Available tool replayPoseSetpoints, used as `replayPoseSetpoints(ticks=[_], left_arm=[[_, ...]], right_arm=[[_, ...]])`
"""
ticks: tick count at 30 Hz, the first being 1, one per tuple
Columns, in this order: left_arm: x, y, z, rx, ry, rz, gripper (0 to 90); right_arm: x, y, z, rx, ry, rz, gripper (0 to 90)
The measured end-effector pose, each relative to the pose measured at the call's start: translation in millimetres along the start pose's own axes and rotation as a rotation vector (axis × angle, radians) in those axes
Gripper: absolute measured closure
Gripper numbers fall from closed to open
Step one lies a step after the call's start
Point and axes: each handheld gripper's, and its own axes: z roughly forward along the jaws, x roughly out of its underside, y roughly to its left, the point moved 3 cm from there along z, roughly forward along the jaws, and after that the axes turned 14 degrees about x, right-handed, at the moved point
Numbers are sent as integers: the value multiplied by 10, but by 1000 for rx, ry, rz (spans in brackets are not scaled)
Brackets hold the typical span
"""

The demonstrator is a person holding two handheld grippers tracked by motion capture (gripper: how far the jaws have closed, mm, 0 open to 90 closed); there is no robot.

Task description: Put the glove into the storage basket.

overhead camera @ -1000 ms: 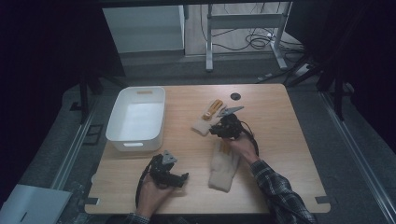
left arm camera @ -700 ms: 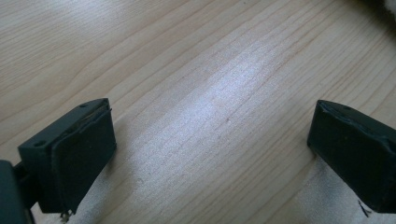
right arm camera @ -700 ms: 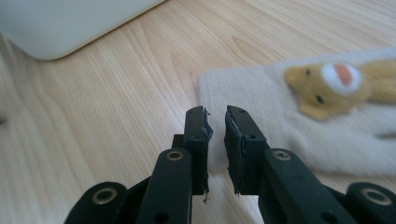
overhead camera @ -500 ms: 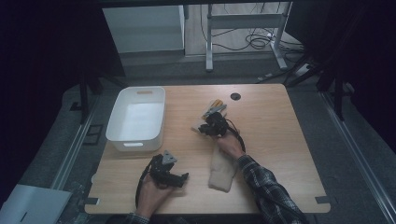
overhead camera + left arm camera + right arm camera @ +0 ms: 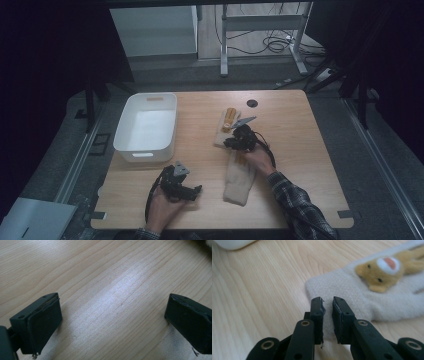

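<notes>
As right gripper (image 5: 327,302) hovers nearly shut, nothing pinched | animal sock (image 5: 372,290) directly ahead, cuff edge nearest, long axis running away | left gripper (image 5: 196,190) wide, well apart

You see a cream mitten (image 5: 372,295) just beyond your black right jaws, bearing a tan bear face with a white-and-pink muzzle; a second cream mitten (image 5: 239,177), white bin (image 5: 146,127), pale wood-grain table (image 5: 100,277).
</notes>
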Motion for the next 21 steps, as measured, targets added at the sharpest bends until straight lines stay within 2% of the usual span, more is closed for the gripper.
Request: replayPoseSetpoints(ticks=[3,7,12,17,21], left_arm=[[0,1,-1,-1,2,1,10],[-1,-1,0,1,0,-2,10],[0,1,-1,0,2,1,10],[0,0,-1,0,1,0,10],[0,-1,-1,1,0,2,12]], right_arm=[[28,-47,-95,20,-8,4,695],[-81,-131,-103,72,-41,22,608],[-209,-215,50,108,-48,64,471],[-303,-296,204,176,-55,60,400],[-372,-315,310,184,-49,46,371]])
